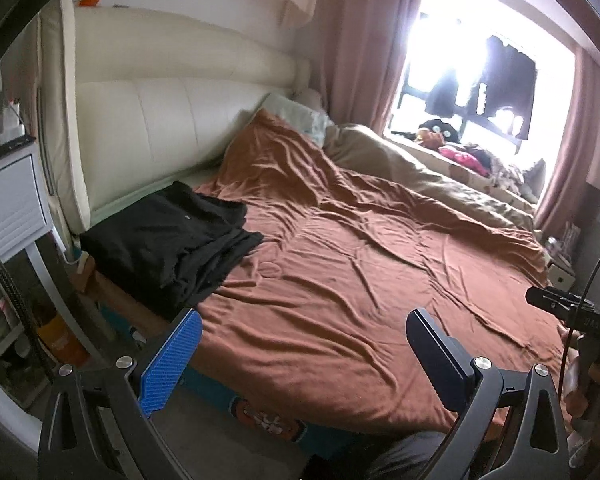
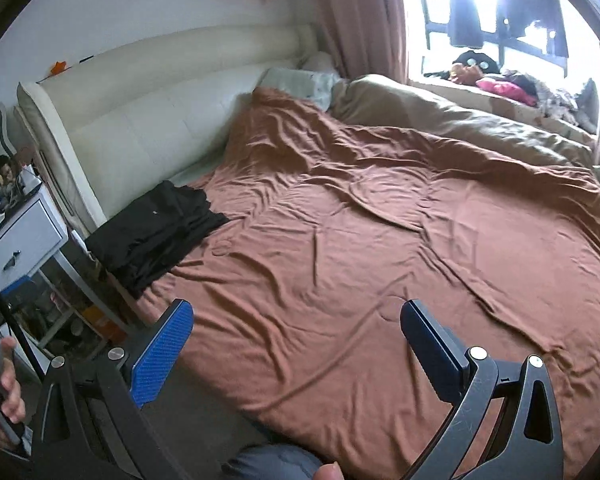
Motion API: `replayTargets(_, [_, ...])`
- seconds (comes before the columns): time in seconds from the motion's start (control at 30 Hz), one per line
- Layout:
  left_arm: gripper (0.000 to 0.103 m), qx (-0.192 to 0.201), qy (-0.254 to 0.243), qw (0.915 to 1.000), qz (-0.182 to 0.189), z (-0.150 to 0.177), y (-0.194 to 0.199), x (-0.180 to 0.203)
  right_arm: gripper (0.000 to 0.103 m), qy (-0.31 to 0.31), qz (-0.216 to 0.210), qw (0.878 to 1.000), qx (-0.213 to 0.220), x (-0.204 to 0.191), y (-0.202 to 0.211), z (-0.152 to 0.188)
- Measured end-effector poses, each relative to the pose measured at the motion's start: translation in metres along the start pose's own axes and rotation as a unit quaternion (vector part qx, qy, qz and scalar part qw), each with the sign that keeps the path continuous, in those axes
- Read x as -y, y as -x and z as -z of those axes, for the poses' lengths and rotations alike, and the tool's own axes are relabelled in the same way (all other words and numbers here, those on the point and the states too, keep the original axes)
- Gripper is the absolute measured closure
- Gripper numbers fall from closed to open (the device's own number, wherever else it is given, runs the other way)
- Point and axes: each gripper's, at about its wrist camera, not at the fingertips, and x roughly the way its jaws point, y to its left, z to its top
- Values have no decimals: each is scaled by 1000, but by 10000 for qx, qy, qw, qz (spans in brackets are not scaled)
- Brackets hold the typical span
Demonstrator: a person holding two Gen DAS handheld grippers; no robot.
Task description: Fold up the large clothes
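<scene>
A stack of folded black clothes (image 1: 172, 240) lies at the left edge of the bed near the headboard, on a rust-brown sheet (image 1: 360, 280); the right wrist view shows the same black clothes (image 2: 160, 232) at left on the sheet (image 2: 360, 260). My left gripper (image 1: 304, 352) is open above the bed's near edge, nothing between its blue pads. My right gripper (image 2: 296, 340) is open wide too, empty, over the near part of the sheet. Both stand well short of the black stack. The other gripper's body (image 1: 572, 312) shows at the right edge of the left wrist view.
A cream padded headboard (image 1: 160, 120) backs the bed. An olive duvet (image 2: 460, 120) lies along the far side by a bright window ledge with piled clothes (image 2: 508, 88). A white nightstand (image 2: 24, 240) stands left of the bed. A hand (image 2: 8, 392) shows at lower left.
</scene>
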Motion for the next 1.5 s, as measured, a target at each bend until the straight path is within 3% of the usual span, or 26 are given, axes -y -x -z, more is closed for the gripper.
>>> replayTargets(0.33, [0,228,-340,9987,304,33,58,30,0,-51,275,9985,462,6,94,63])
replayTargets(0.63, [0,481,-492,9961,546,68,108,53,0,19,507,9953,827,-15,158,119])
replayTargets(1.03, [0,721,-742,9922,692,111,157,50,0,-240,474,9930,1058,-31,205,196])
replayTargets(1.5, [0,928,-865,9886,814,148,195,26,0,-451,402,9921,1100,-35,228,247])
